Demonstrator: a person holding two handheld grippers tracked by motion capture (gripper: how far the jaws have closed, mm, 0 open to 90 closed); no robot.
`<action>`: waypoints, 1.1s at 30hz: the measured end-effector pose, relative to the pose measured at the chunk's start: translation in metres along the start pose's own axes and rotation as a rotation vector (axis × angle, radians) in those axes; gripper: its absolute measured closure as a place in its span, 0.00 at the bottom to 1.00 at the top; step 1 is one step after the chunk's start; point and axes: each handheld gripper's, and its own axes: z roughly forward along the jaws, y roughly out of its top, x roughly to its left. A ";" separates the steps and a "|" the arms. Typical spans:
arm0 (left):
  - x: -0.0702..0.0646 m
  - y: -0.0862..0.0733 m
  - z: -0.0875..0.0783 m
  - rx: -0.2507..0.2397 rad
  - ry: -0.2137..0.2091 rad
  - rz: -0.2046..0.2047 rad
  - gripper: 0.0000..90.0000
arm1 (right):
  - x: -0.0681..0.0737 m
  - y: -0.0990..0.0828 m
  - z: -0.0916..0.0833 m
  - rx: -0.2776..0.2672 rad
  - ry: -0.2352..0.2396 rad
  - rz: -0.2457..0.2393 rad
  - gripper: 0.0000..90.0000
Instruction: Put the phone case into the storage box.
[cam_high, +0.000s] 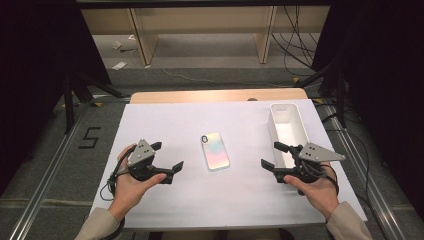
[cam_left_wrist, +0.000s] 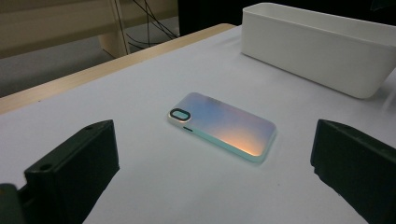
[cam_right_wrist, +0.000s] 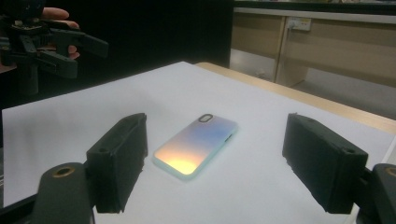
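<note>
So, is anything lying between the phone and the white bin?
No. In the high view, the stretch between the phone and the white bin is bare white sheet; the left gripper view agrees.

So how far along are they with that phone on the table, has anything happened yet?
Nothing looks done yet. The phone lies face down on the white sheet, untouched, and the white bin beside it looks empty. In hand: the left gripper and right gripper sit on either side of the phone, jaws open and holding nothing. Left to do: probably the whole job, grasping the phone and perhaps moving it to the bin.
</note>
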 end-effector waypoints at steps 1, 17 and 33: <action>0.000 0.000 0.000 0.001 0.000 0.000 0.00 | 0.000 0.000 0.000 0.000 -0.001 0.000 0.26; 0.001 0.000 -0.001 -0.003 0.003 -0.004 0.01 | 0.001 0.001 0.001 0.010 -0.008 -0.006 0.33; 0.002 0.000 -0.001 -0.006 0.009 -0.011 0.02 | 0.011 0.009 0.010 0.032 -0.024 -0.042 0.95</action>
